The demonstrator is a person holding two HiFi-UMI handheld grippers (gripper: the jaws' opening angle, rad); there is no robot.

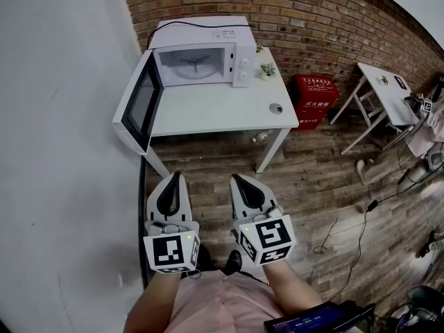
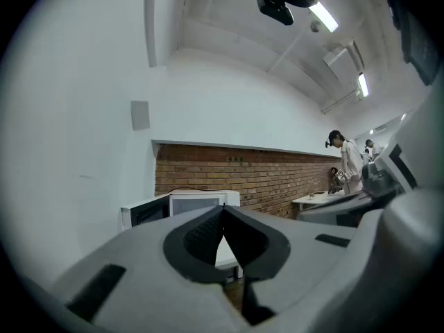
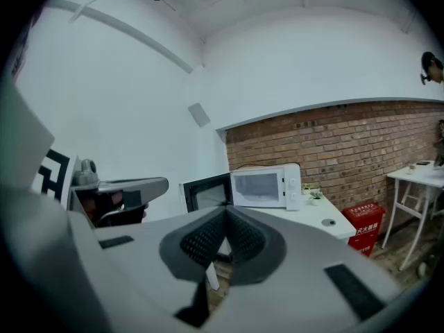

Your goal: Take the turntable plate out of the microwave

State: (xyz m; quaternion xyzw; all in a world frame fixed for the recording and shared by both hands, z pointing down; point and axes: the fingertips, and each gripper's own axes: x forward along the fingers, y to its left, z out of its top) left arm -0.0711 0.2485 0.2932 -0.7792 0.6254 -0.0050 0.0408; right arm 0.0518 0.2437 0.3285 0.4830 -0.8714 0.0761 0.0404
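Note:
A white microwave [image 1: 201, 50] stands at the back of a white table [image 1: 208, 109], against the brick wall. Its door [image 1: 141, 104] hangs wide open to the left. Inside the cavity lies the clear glass turntable plate [image 1: 192, 66]. My left gripper [image 1: 176, 175] and right gripper [image 1: 236, 177] are held side by side well short of the table, over the wooden floor. Both are shut and empty, pointing toward the microwave. The left gripper view shows its shut tips [image 2: 223, 209] ahead of the microwave [image 2: 198, 201]. The right gripper view shows shut tips [image 3: 225, 211] and the microwave [image 3: 263, 186].
Two small potted plants [image 1: 268, 69] stand right of the microwave; a round cable port [image 1: 276, 108] sits at the table's right. A red box [image 1: 312, 97] rests on the floor by the wall. A second white table [image 1: 385, 92] and floor cables [image 1: 361, 234] are at the right.

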